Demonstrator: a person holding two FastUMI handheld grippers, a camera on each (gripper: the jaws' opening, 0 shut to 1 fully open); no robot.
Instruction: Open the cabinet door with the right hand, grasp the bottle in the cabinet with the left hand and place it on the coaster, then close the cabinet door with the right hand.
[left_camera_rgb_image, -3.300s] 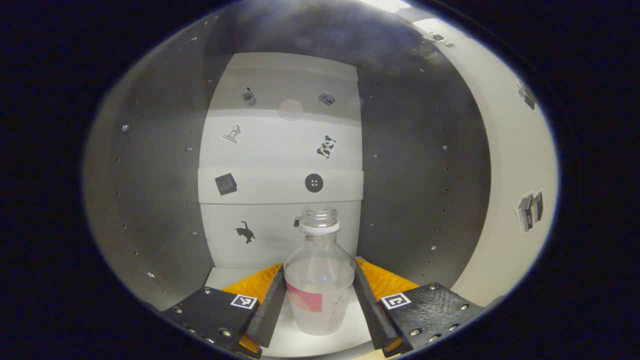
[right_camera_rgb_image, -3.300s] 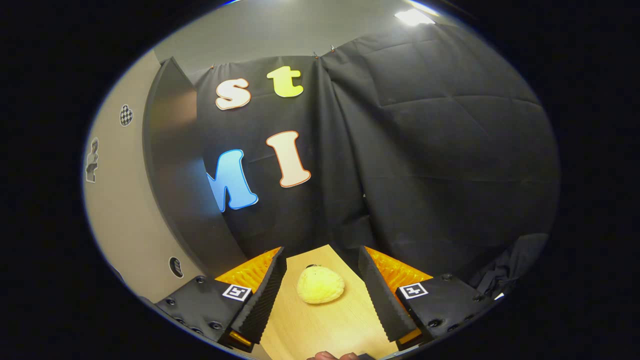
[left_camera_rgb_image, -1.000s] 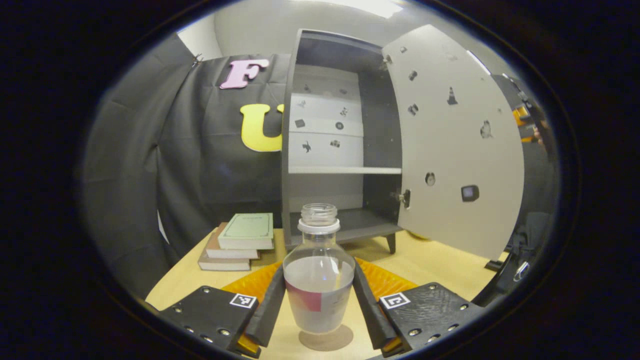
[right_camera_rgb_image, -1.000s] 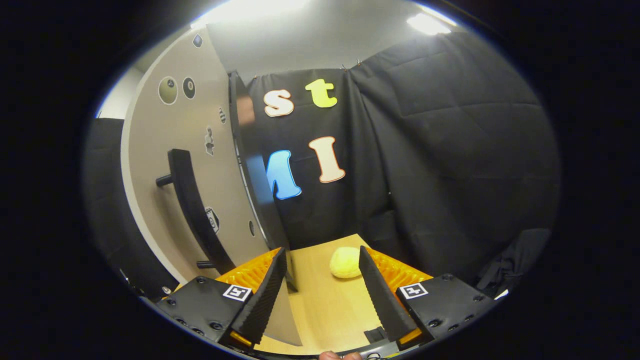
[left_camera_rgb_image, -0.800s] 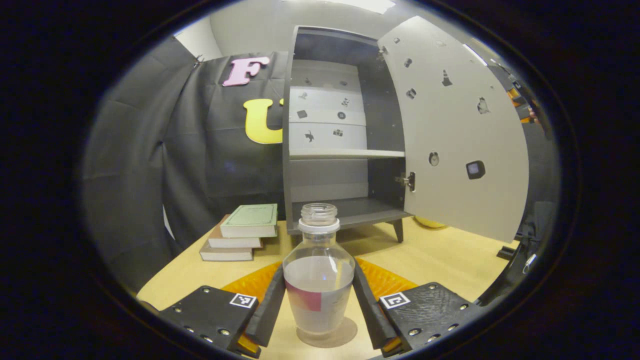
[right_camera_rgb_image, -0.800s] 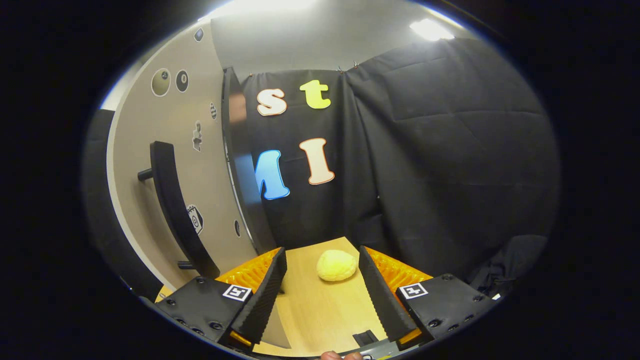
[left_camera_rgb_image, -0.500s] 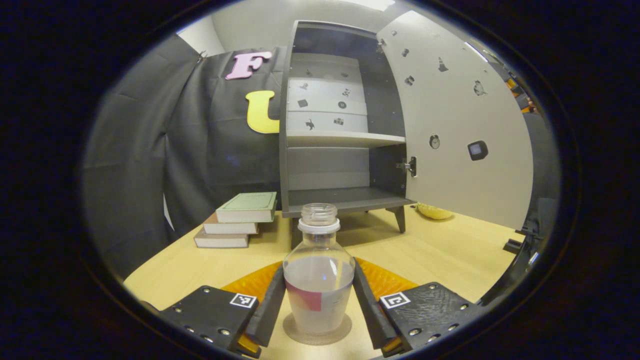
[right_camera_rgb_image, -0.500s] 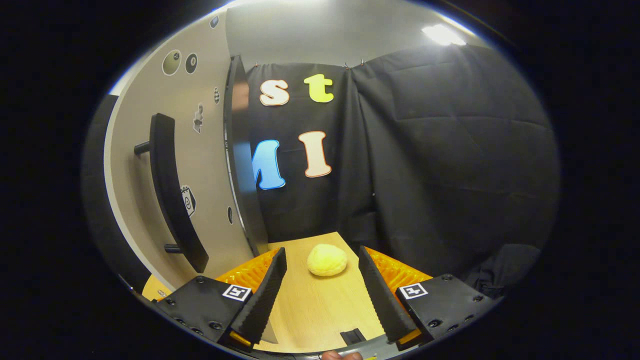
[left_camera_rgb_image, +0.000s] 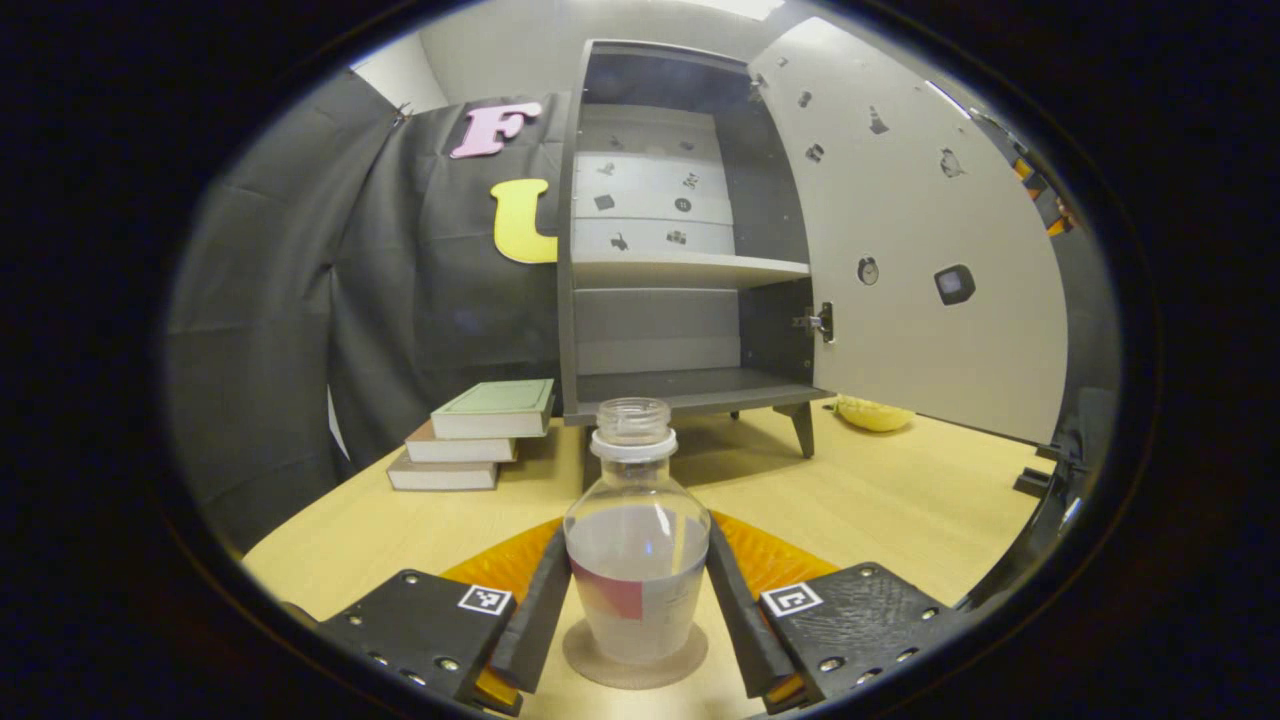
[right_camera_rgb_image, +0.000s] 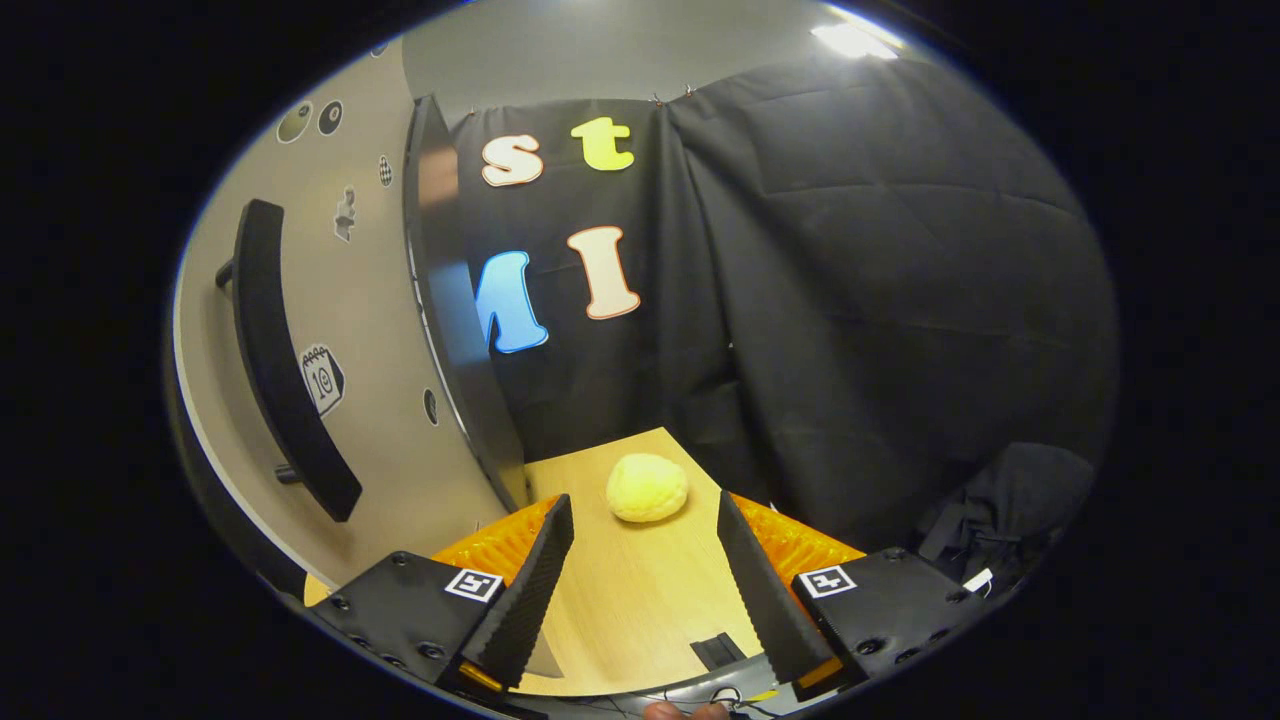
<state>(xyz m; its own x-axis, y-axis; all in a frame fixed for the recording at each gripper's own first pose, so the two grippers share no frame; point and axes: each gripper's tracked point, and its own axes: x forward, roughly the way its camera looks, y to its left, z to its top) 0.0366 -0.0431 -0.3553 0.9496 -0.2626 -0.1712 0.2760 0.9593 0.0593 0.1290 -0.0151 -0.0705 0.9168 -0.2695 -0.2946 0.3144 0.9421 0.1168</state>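
Left gripper view low over table (left_camera_rgb_image: 880, 500), close, facing open cabinet (left_camera_rgb_image: 680, 270); right gripper view beside door (right_camera_rgb_image: 390, 330) outer face, facing cloth wall; shared: door, table, yellow lump (right_camera_rgb_image: 647, 487) (left_camera_rgb_image: 873, 413).

Stacked books (left_camera_rgb_image: 470, 435) on table (left_camera_rgb_image: 900, 500); yellow bun (right_camera_rgb_image: 646, 487)

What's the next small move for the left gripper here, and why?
Probably open the left gripper and let go. The bottle stands upright with its base on the coaster, and both fingers press its sides, so placement looks done. The cabinet door hangs open and the right gripper is open and empty beside the door's handle, ready for closing.
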